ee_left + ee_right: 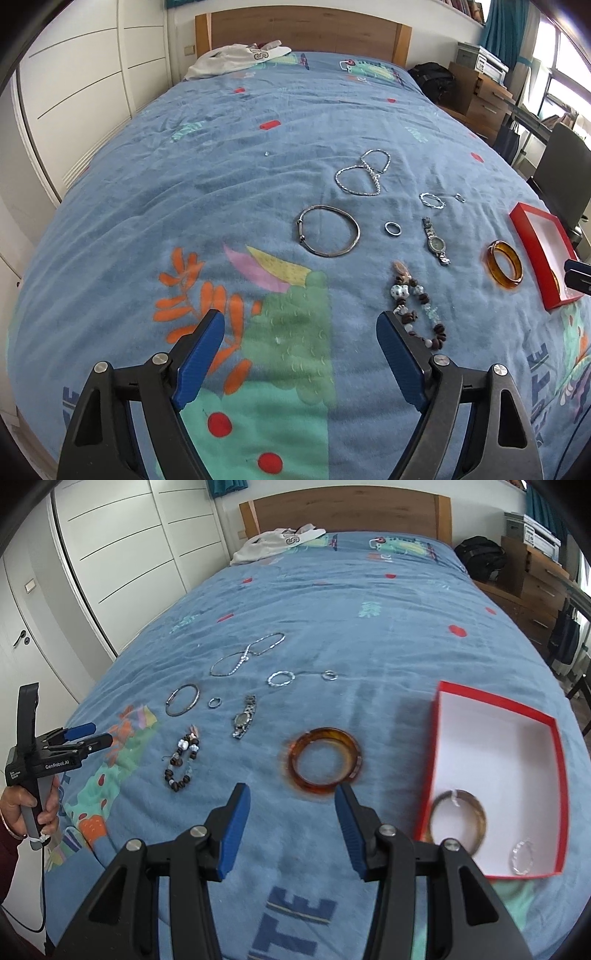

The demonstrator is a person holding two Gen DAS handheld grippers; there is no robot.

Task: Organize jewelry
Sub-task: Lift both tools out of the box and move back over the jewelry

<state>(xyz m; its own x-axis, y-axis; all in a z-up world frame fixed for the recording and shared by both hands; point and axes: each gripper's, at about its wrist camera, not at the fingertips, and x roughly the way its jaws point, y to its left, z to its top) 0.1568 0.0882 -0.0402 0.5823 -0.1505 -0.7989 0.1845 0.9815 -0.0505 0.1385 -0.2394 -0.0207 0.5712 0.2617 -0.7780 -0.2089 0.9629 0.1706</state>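
Jewelry lies on a blue bedspread [221, 177]. An amber bangle [324, 760] lies just beyond my open, empty right gripper [291, 797]. A red box [554, 738] to its right holds a brown bangle [436, 808] and a small silver bracelet [521, 857]. A beaded bracelet [417, 310] lies by the right finger of my open, empty left gripper [301, 325]. A silver bangle [328, 230], a ring [392, 229], a watch [436, 242] and silver chains [364, 173] lie farther out.
A twisted silver bracelet [432, 200] and a small ring [460, 198] lie beyond the watch. White clothing [236, 59] lies by the wooden headboard [303, 27]. White wardrobe doors [81, 92] stand left of the bed. A desk and chair [561, 170] stand right.
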